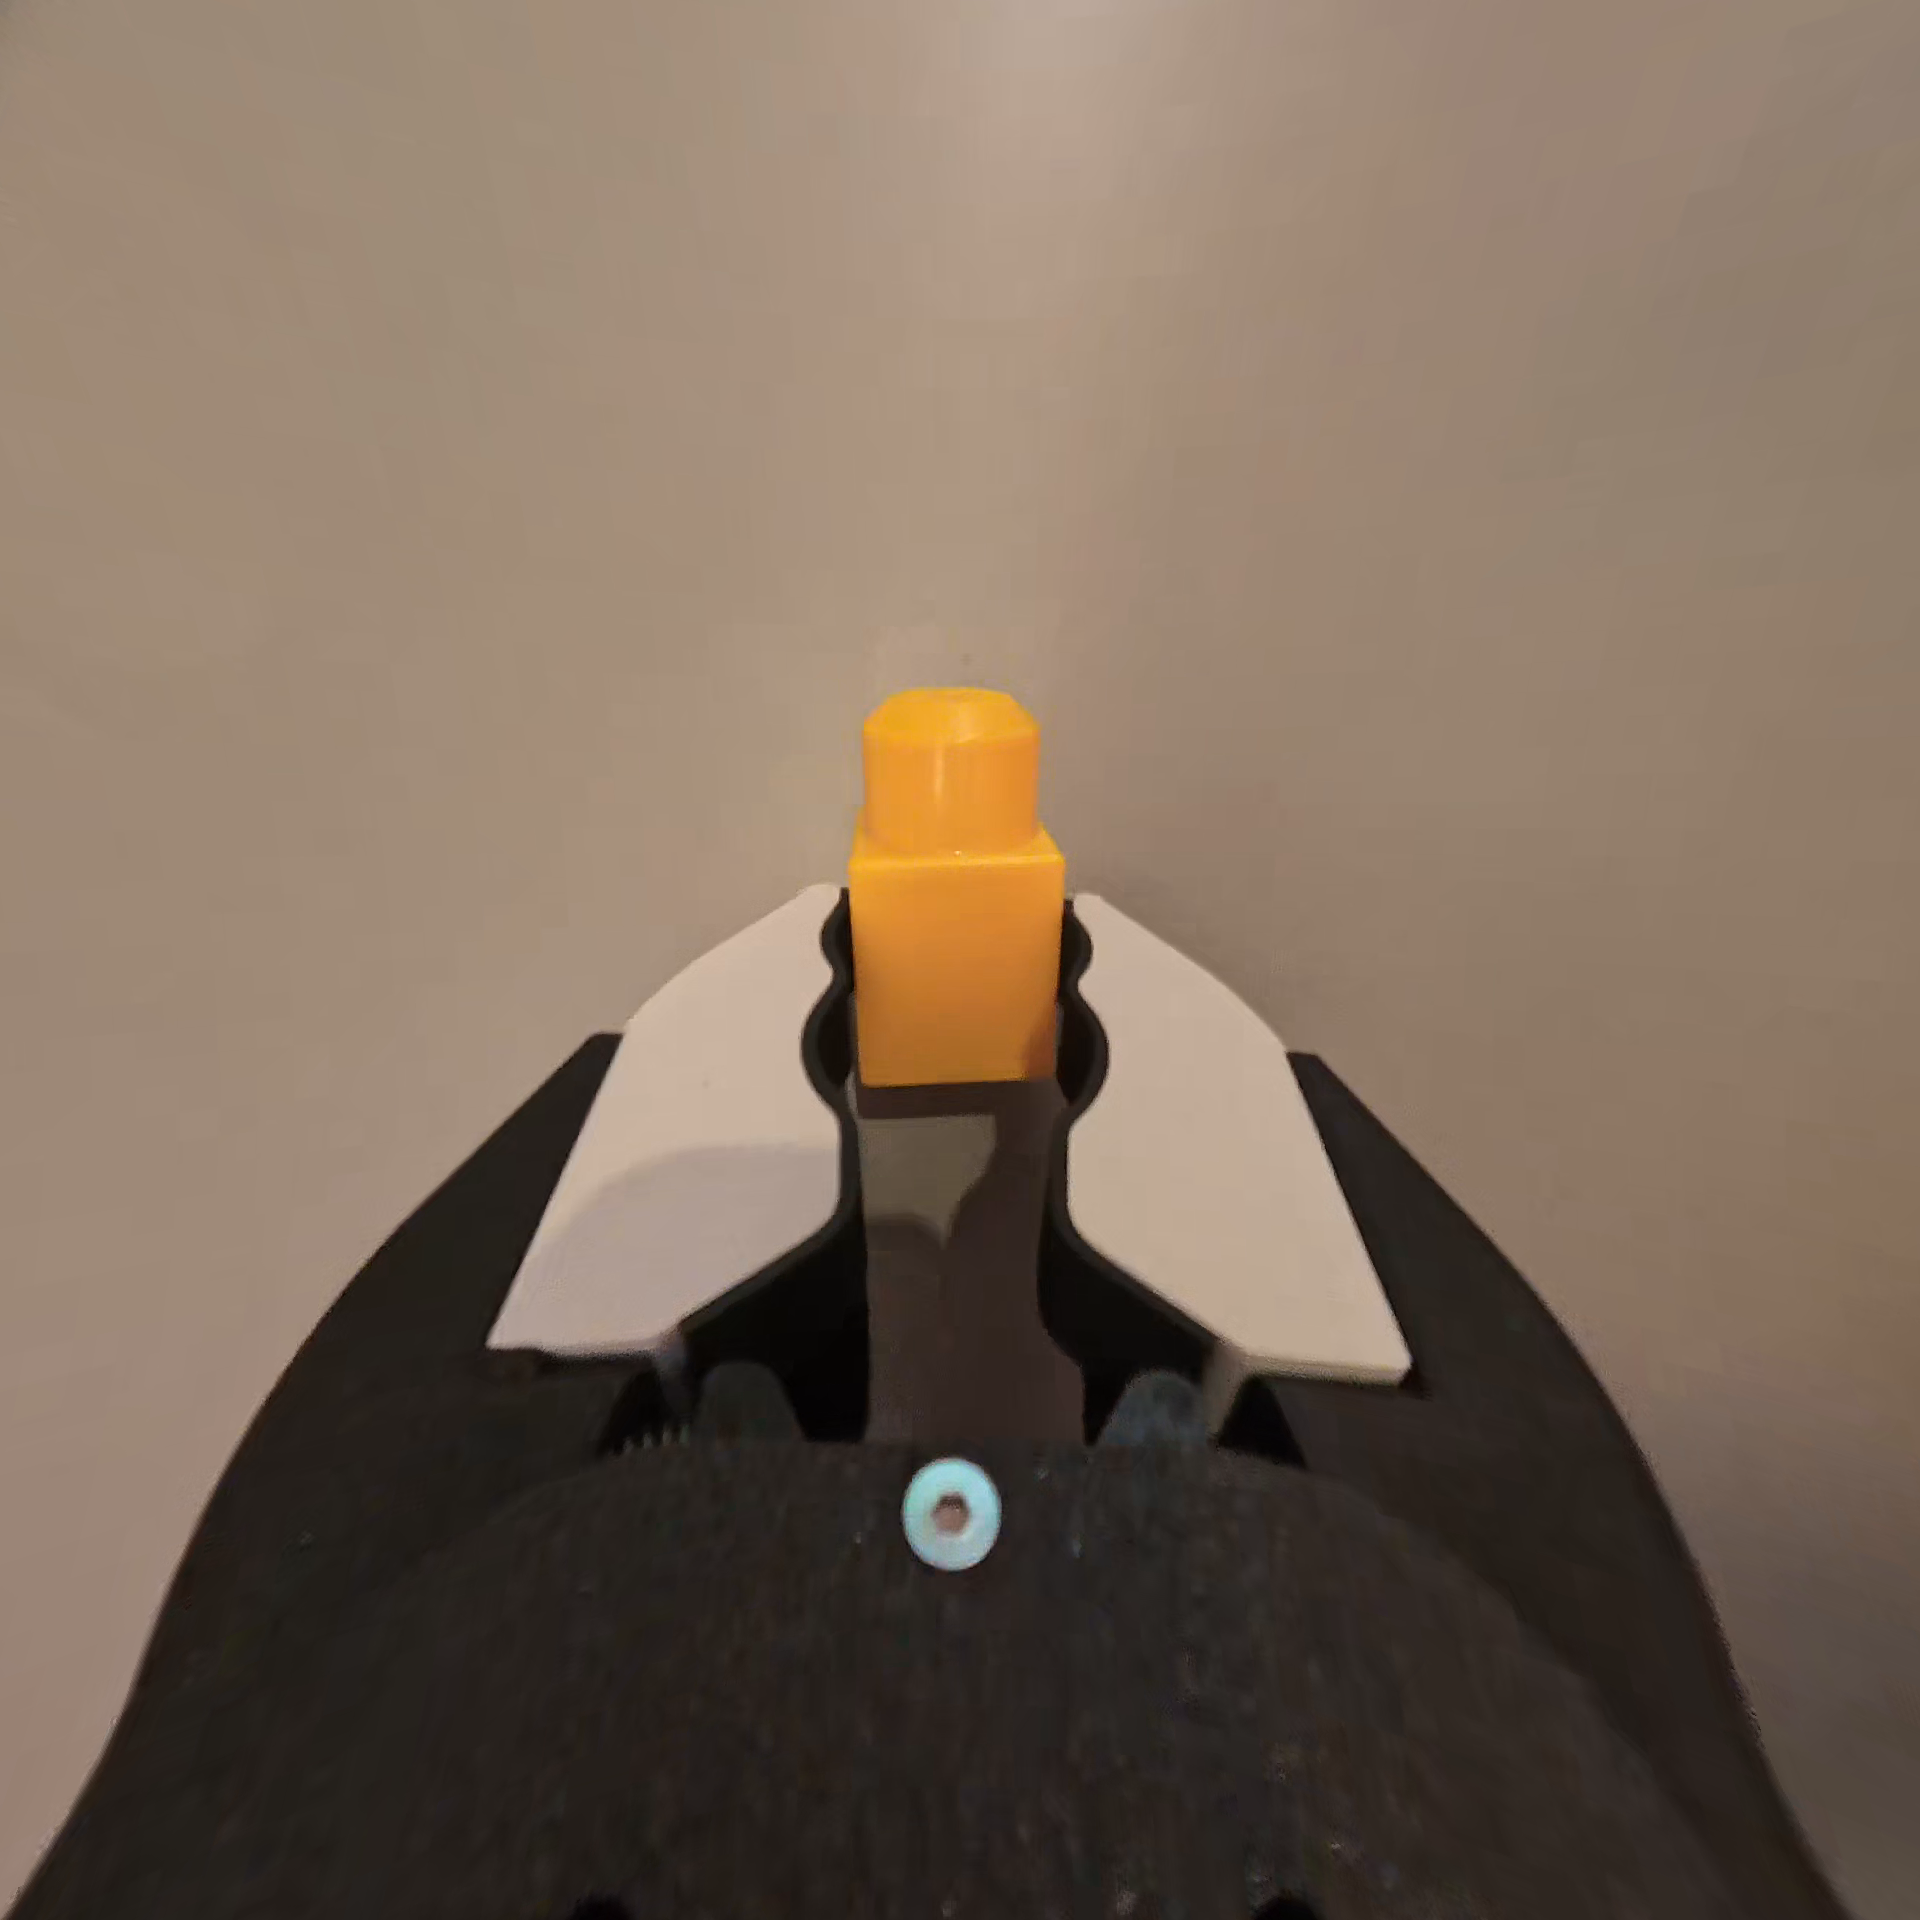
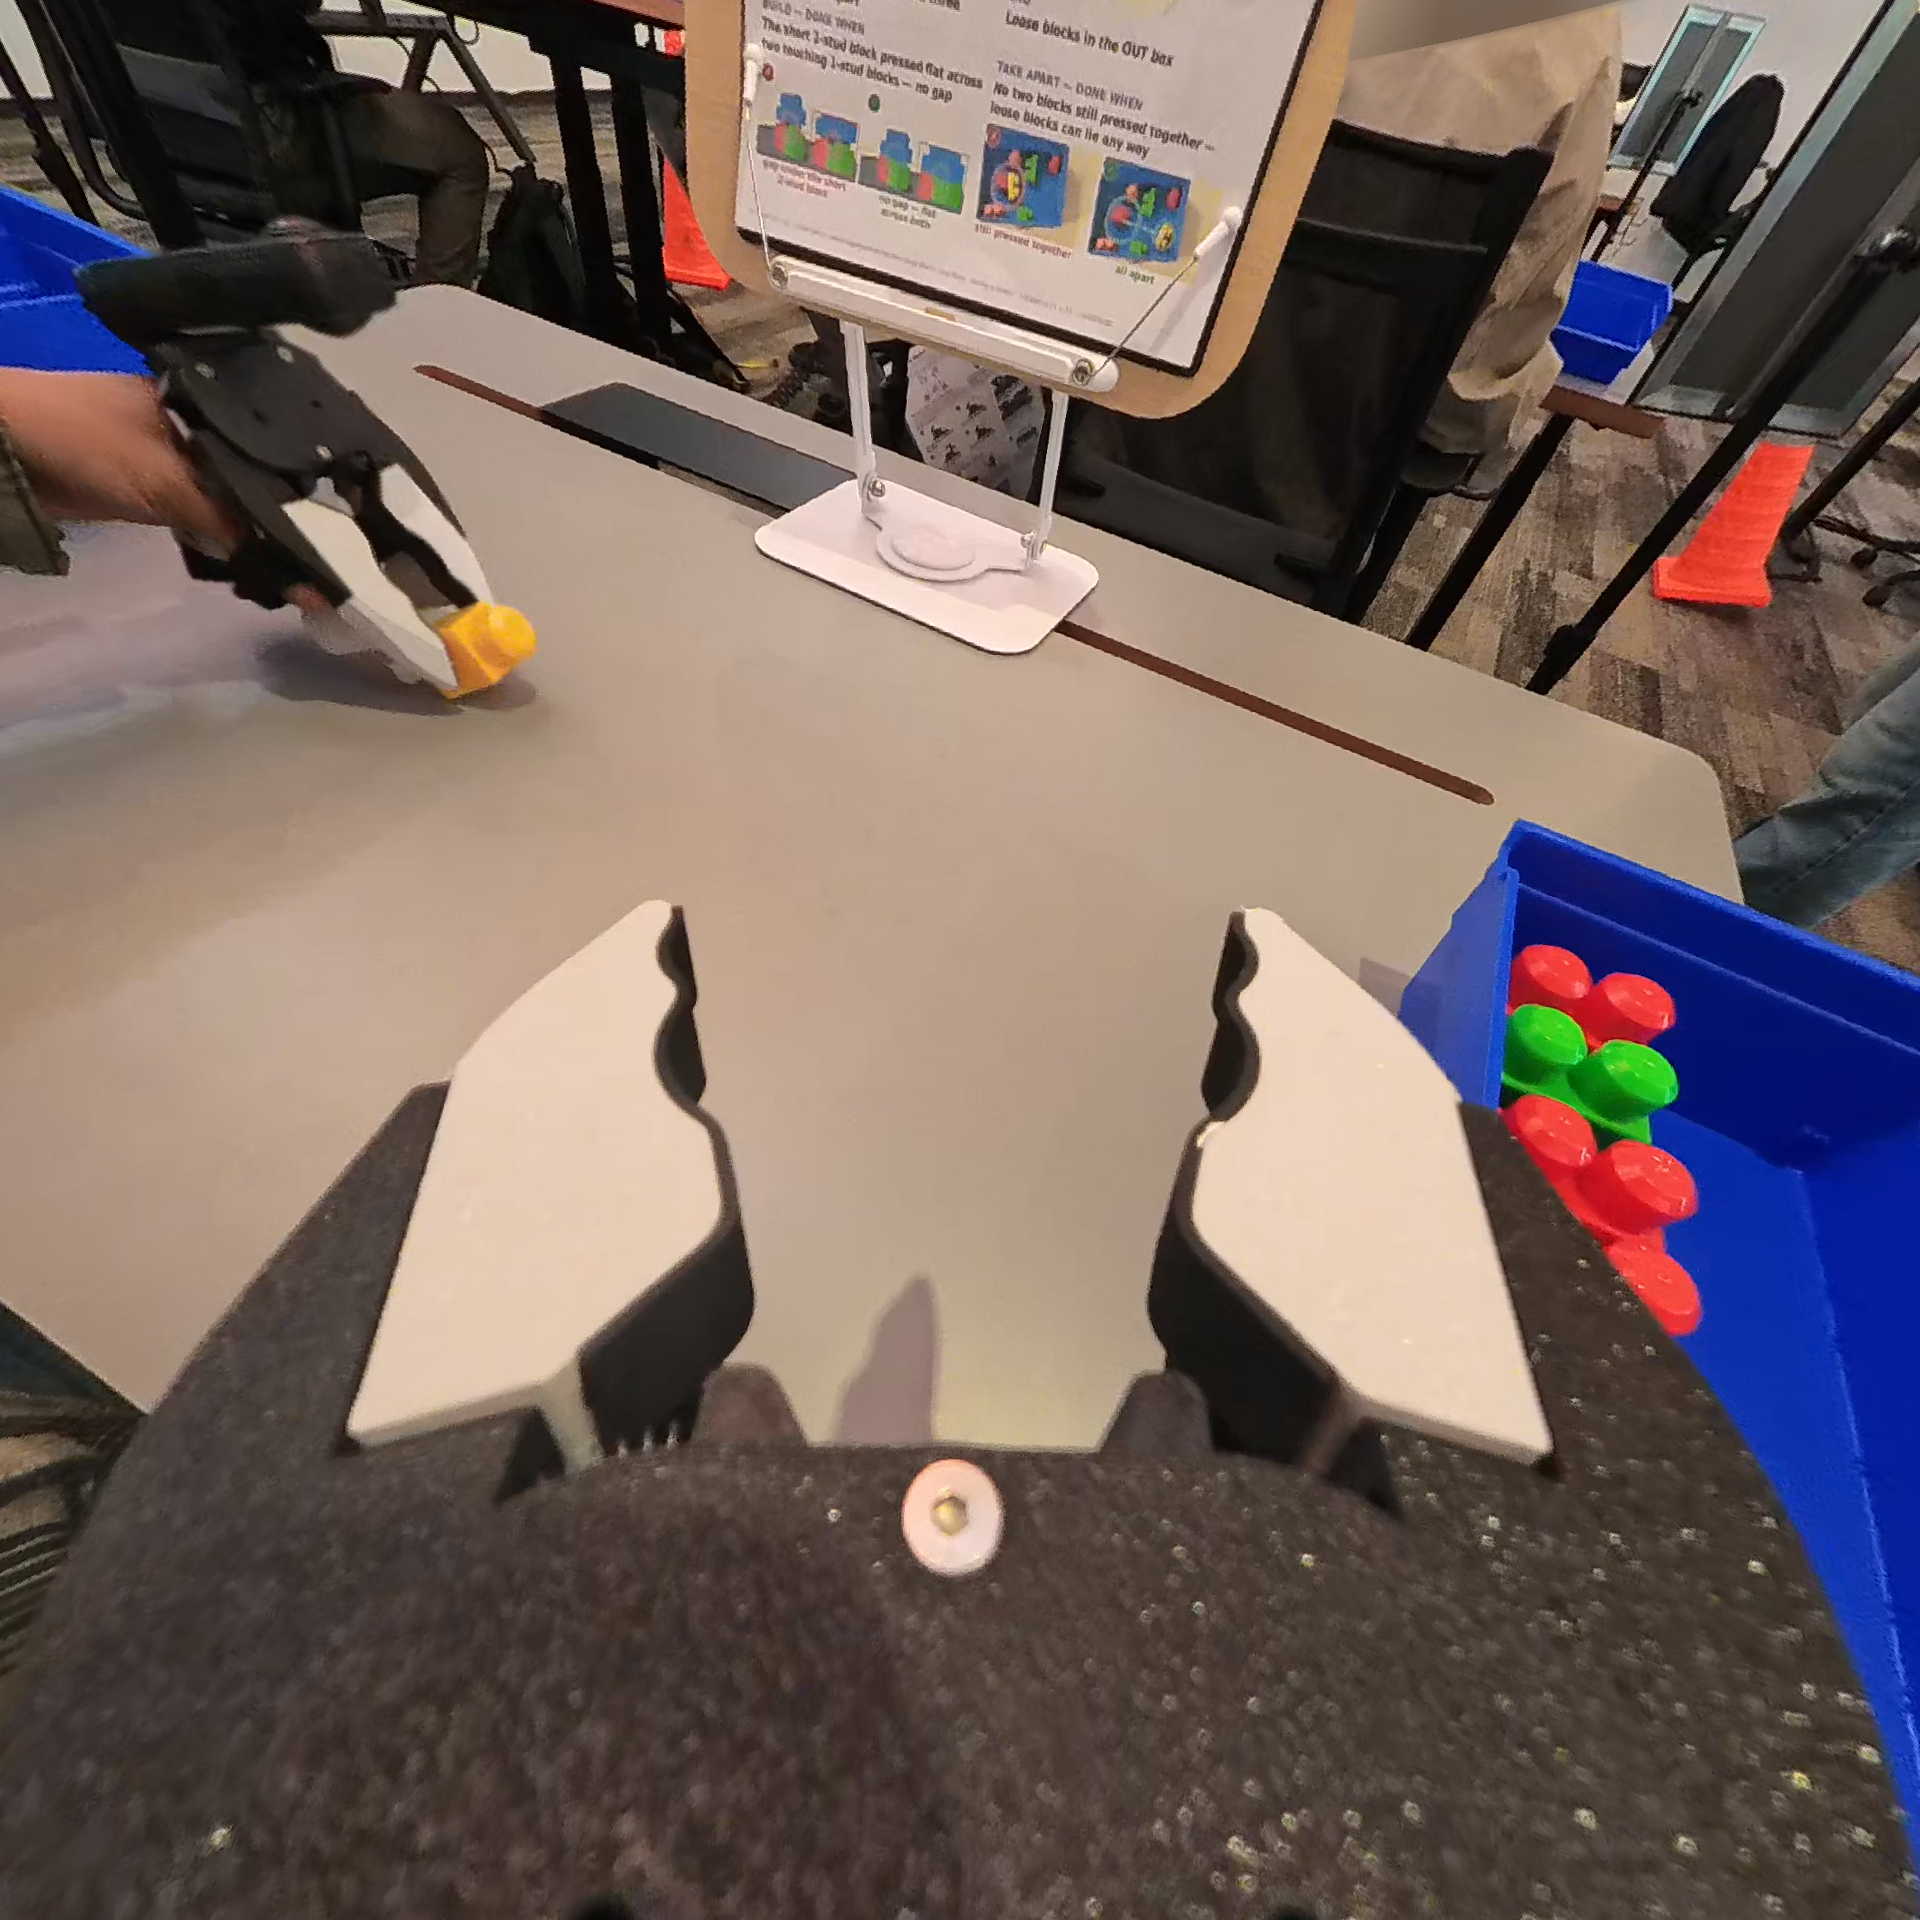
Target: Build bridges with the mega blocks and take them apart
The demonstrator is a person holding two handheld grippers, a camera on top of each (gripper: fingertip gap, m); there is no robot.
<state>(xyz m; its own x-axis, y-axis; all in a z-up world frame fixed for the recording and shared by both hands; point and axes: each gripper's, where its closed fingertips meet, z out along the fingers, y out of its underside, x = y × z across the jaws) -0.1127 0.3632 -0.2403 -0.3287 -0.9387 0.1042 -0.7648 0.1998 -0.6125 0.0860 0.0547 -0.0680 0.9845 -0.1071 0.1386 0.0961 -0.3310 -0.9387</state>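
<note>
My left gripper [image 1: 954, 914] is shut on a yellow one-stud block [image 1: 951, 935], stud pointing forward, close over the grey table [image 1: 416, 416]. The right wrist view shows the same gripper [image 2: 457, 649] at the far left, holding the yellow block [image 2: 486, 646] tilted, at or just above the tabletop [image 2: 883, 779]. My right gripper [image 2: 956, 935] is open and empty above the near part of the table. A blue bin [image 2: 1766, 997] at the right holds red blocks [image 2: 1621, 1184] and a green block [image 2: 1590, 1075].
An instruction sheet on a white stand [image 2: 935, 561] stands at the table's far edge, with a dark slot [image 2: 1278, 712] running along the surface. Another blue bin [image 2: 52, 281] sits at the far left. A person's hand [image 2: 94, 457] holds the left gripper. Chairs and orange cones lie beyond.
</note>
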